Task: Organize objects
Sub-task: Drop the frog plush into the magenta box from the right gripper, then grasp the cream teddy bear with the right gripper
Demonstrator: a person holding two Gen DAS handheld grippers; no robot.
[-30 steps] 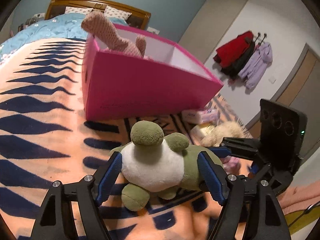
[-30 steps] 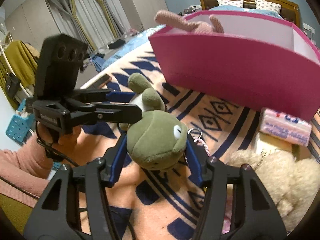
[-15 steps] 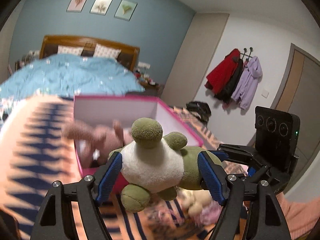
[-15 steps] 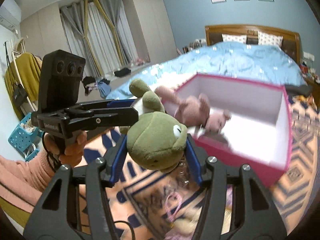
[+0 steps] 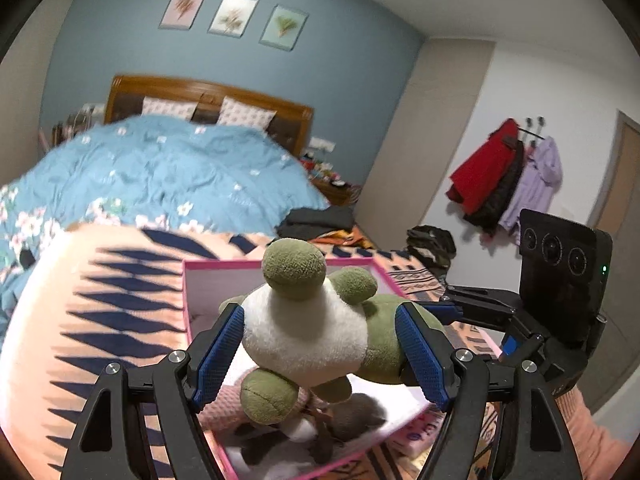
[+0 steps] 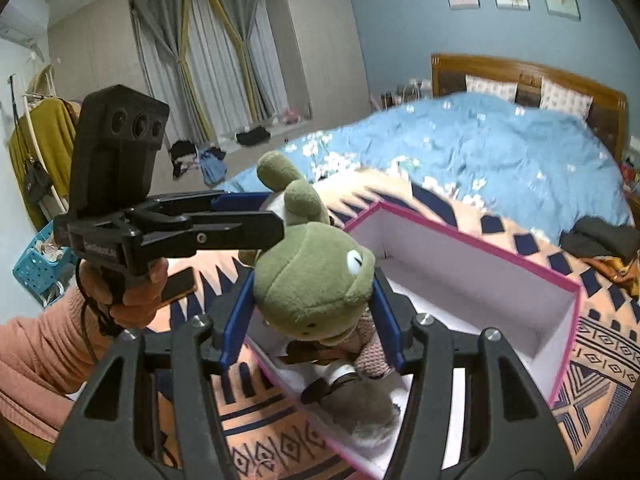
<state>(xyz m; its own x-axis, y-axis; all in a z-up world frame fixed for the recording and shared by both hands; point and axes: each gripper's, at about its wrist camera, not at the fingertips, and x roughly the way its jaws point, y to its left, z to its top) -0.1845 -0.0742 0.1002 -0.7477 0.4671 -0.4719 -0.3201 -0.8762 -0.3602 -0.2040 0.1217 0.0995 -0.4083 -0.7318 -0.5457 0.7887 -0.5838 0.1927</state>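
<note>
Both grippers hold one green and white plush frog in the air above an open pink box. My left gripper [image 5: 320, 344] is shut on the frog's white belly [image 5: 304, 332]. My right gripper [image 6: 312, 304] is shut on the frog's green head [image 6: 312, 280]. The pink box [image 5: 188, 304] has a white inside and lies on an orange and navy blanket. Its rim also shows in the right wrist view [image 6: 460, 236]. A pink knitted plush [image 5: 224, 404] lies inside the box under the frog. It also shows in the right wrist view [image 6: 370, 356].
The box sits on the patterned blanket [image 5: 100, 320] at the foot of a bed with a blue floral duvet [image 5: 160, 176]. A pink packet [image 5: 416, 436] lies beside the box. Dark clothes [image 5: 316, 216] lie on the bed's right edge.
Both grippers have lifted the frog from low on the blanket up and forward. It now hangs over the open box, and the box interior shows below.
</note>
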